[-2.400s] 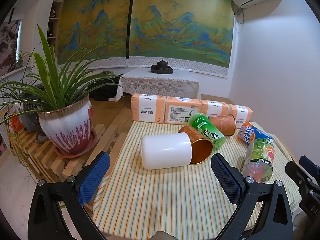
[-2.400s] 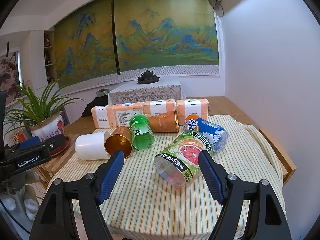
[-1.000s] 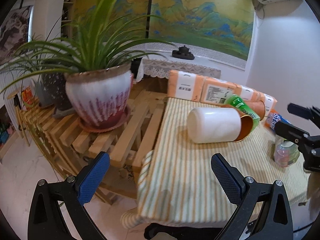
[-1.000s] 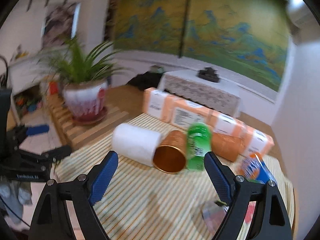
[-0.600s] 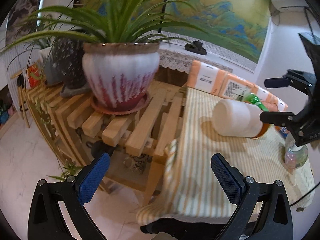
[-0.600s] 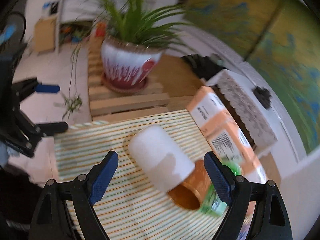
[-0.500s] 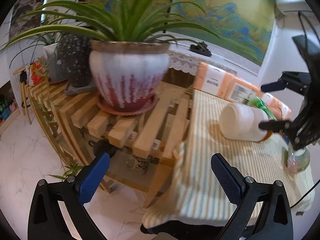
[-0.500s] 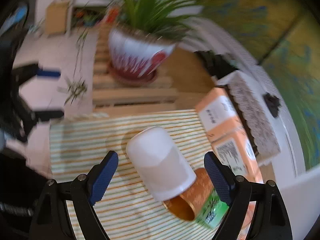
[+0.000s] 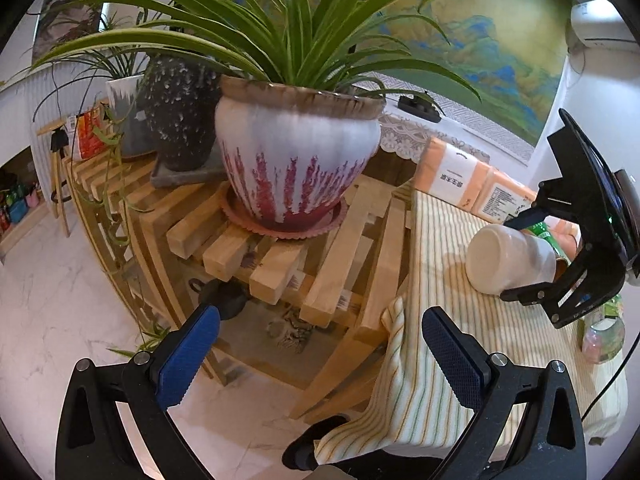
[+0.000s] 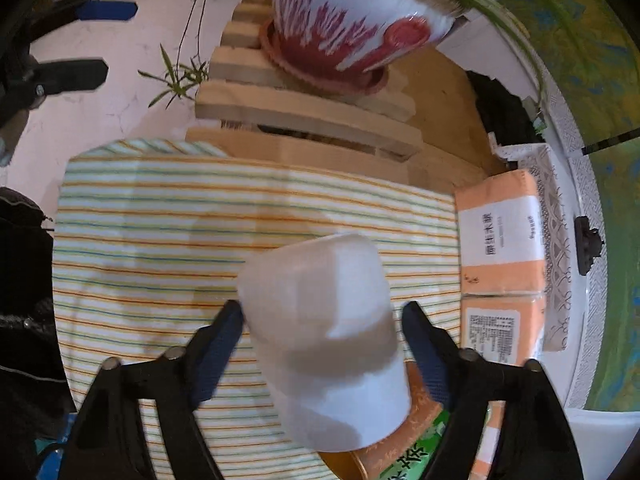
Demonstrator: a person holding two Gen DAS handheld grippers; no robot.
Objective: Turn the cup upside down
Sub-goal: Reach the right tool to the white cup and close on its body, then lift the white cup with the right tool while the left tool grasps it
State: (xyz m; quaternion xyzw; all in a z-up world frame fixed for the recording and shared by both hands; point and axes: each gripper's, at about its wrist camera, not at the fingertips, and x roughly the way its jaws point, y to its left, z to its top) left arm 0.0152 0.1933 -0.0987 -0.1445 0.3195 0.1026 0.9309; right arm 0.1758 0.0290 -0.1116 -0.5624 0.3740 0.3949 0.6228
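Note:
A white cup (image 10: 324, 336) lies on its side on the striped tablecloth (image 10: 160, 216), its closed base toward me. My right gripper (image 10: 322, 316) is open, with one finger on each side of the cup and close to its walls. In the left wrist view the cup (image 9: 508, 258) lies on the table with the right gripper (image 9: 580, 256) over it. My left gripper (image 9: 316, 344) is open and empty, off the table's left edge above the floor.
A copper cup (image 10: 384, 440) and a green bottle (image 10: 412, 464) lie just behind the white cup. Orange tissue packs (image 10: 500, 248) line the table's far side. A potted plant (image 9: 296, 160) stands on a slatted wooden rack (image 9: 320, 252) beside the table.
My right gripper has swung over and dropped onto the white cup, which now sits between its fingers. My left gripper has drawn back off the table's left edge.

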